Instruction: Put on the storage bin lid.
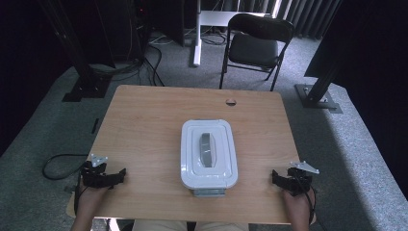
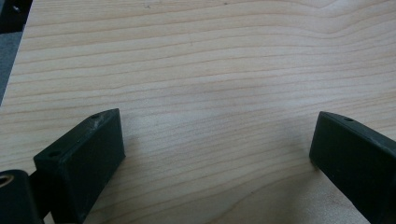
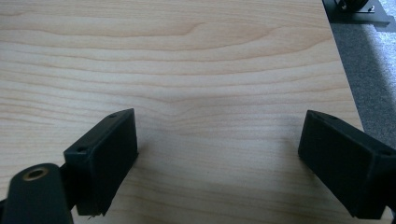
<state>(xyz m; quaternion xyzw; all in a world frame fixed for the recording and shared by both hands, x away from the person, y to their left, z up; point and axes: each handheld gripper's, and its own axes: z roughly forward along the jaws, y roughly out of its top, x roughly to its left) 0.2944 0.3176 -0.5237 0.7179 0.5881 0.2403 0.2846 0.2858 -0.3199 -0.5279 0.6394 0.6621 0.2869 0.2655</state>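
A white lidded plastic box (image 1: 209, 153) with a grey handle (image 1: 206, 149) on its lid sits in the middle of the wooden table (image 1: 144, 125), nearer the front edge. My left gripper (image 1: 103, 177) rests near the front left corner, well left of the box. My right gripper (image 1: 288, 182) rests near the front right corner, to the right of the box. In the left gripper view my left gripper (image 2: 217, 144) stands open over bare wood. The right gripper view has my right gripper (image 3: 219, 144) open too, with nothing between its jaws.
A small round hole (image 1: 231, 102) marks the table's far edge. A black folding chair (image 1: 255, 41) stands behind the table on grey carpet. Black stand bases (image 1: 317, 96) flank the table at both far corners. A cable (image 1: 57, 166) loops on the floor at the left.
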